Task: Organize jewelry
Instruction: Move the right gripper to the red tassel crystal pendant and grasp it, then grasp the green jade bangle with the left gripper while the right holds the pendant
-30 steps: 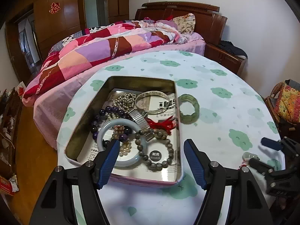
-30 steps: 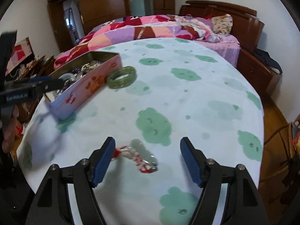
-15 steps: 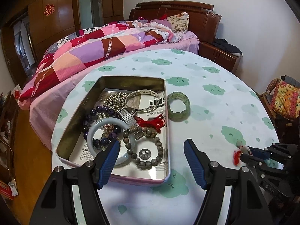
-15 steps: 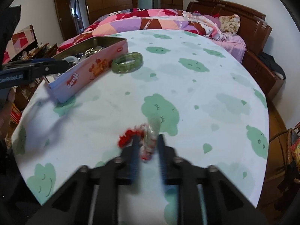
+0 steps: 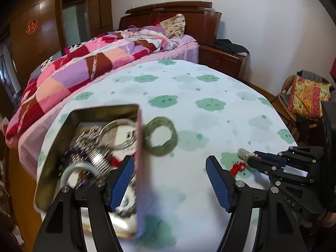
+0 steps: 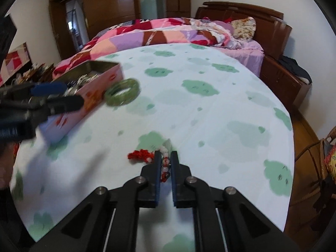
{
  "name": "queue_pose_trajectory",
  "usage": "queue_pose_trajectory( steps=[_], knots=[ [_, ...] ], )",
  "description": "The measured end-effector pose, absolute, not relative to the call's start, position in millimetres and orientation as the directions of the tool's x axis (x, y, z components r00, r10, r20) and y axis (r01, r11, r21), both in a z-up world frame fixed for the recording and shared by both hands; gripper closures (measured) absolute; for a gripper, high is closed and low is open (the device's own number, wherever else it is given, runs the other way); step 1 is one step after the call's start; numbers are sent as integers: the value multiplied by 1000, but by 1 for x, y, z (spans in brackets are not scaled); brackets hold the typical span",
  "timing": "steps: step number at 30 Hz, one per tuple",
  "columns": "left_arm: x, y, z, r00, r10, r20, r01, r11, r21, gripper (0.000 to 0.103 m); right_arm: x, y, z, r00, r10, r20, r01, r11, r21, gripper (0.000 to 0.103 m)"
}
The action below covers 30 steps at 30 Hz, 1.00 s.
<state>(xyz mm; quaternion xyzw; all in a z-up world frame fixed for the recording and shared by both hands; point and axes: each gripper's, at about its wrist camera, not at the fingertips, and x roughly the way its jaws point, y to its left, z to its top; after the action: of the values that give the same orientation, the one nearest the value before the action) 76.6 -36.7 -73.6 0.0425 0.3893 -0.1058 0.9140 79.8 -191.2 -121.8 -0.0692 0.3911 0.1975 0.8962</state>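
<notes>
Jewelry, a limp beaded charm (image 6: 164,163) with red tassel, sits pinched mid-strand between the closed right tongs (image 6: 166,157), likely light and dangly; left tongs (image 5: 170,168) gape empty.

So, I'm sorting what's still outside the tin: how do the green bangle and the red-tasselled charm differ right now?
The green bangle is one thick closed ring; the red-tasselled charm is a strand of small beads with a tassel. The green bangle lies free beside the pink tin; the charm is pinched in the right hand-held gripper. Both sit on the cloud-print tablecloth, outside the tin.

Glossy green bangle (image 5: 160,136), metal tin (image 5: 88,113)
</notes>
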Motion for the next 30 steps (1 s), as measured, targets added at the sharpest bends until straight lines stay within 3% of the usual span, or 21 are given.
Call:
queue_pose_trajectory(
  steps=[1, 4, 6, 14, 18, 19, 30],
  knots=[
    [81, -41, -75, 670, -166, -724, 238, 971, -3, 33, 84, -192, -120, 622, 298, -724, -400, 916, 33, 93],
    [98, -54, -79, 650, -187, -737, 270, 963, -6, 49, 93, -193, -120, 630, 291, -720, -383, 923, 38, 93],
    [112, -62, -84, 631, -190, -752, 284, 959, -4, 52, 98, -193, -123, 631, 287, -720, -369, 928, 47, 93],
    [150, -70, -109, 569, -144, -810, 255, 967, 7, 86, 100, -197, -128, 623, 288, -727, -364, 930, 56, 93],
    [152, -75, -120, 558, -124, -820, 261, 965, 32, 93, 100, -198, -128, 621, 291, -728, -364, 930, 61, 93],
    [150, -75, -120, 561, -139, -816, 270, 963, 22, 103, 100, -198, -128, 622, 289, -728, -363, 930, 58, 93],
    [98, -68, -83, 626, -235, -743, 315, 948, -35, 103, 96, -198, -125, 633, 307, -711, -369, 927, 71, 93]
  ],
)
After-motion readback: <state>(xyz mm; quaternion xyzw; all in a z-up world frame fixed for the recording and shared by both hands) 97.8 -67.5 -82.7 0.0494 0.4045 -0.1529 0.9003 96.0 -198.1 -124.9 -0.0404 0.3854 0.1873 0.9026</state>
